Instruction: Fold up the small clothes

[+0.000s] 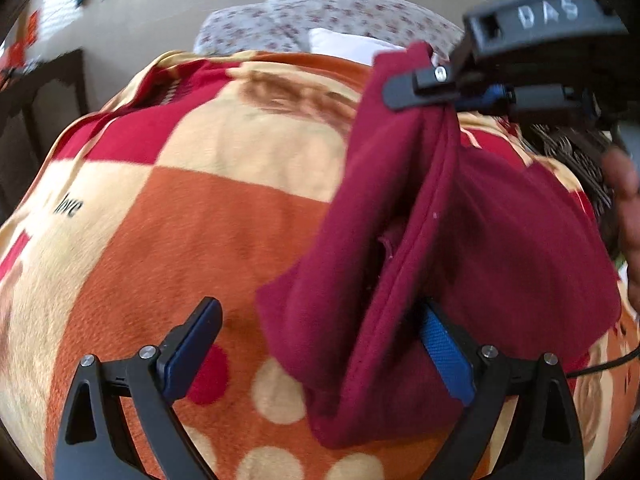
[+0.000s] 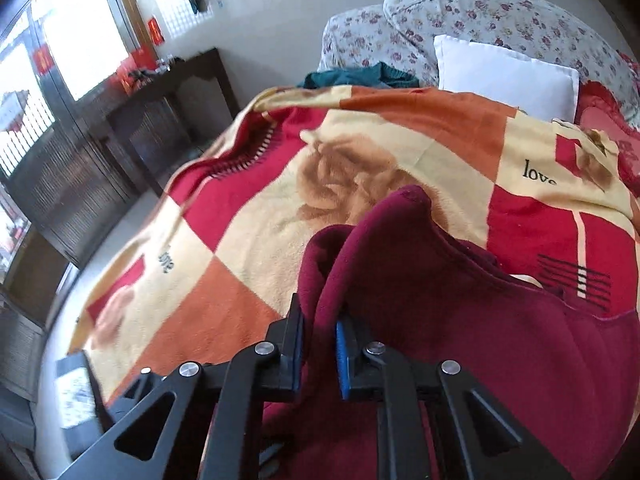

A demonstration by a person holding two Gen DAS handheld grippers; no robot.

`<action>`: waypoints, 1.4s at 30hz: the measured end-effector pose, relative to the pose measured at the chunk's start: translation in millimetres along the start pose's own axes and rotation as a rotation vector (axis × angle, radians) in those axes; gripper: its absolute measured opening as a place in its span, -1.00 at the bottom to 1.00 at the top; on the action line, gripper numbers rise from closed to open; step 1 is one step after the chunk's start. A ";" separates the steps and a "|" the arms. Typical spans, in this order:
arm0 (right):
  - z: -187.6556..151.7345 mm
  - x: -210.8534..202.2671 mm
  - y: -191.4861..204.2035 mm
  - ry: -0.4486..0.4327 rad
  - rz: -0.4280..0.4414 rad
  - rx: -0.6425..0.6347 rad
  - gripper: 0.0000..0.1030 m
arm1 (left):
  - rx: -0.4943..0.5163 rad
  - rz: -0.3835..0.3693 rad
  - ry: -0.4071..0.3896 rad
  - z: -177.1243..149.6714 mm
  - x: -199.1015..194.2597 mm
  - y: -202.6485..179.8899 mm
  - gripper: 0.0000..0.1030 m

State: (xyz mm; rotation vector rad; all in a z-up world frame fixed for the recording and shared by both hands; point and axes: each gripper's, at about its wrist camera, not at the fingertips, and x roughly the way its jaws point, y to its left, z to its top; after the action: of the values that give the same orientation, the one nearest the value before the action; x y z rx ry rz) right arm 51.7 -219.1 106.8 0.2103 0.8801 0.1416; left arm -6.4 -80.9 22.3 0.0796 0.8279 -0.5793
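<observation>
Maroon fleece garment draped, pinched in right tongs, fuzzy checked blanket

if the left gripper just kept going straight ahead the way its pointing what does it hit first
Most likely the maroon garment, which already hangs between the open fingers of the left gripper, close to the right one. Past it lies the patterned blanket. Depth is hard to judge here.

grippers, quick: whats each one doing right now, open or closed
Left gripper: open, holding nothing.
Right gripper: closed on the maroon fleece garment.
</observation>
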 end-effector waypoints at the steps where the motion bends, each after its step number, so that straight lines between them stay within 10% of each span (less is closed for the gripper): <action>1: -1.7 -4.8 -1.8 -0.007 0.004 0.004 -0.73 | -0.006 -0.020 -0.011 0.3 -4.1 -1.7 0.33; 4: -6.0 -22.3 -13.0 -0.031 0.014 0.027 -0.73 | -0.081 -0.117 -0.007 3.8 -15.9 -3.9 -0.21; 9: -10.5 -57.9 -33.9 -0.070 0.007 0.041 -0.74 | -0.031 -0.116 -0.074 10.3 -44.6 -34.0 -0.43; 28: -47.3 -148.2 -155.3 -0.119 -0.195 0.075 -0.75 | 0.317 -0.221 -0.079 19.4 -49.0 -236.3 -0.43; 42: -98.4 -129.8 -239.1 -0.085 -0.194 0.313 -0.57 | 0.321 -0.347 0.036 8.1 -25.0 -258.8 -0.21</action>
State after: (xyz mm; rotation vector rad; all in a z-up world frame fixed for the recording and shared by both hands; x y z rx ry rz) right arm -97.7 -465.9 85.6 0.4177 0.8303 -0.1865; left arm -147.6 -290.1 85.4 0.2436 0.7822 -1.0385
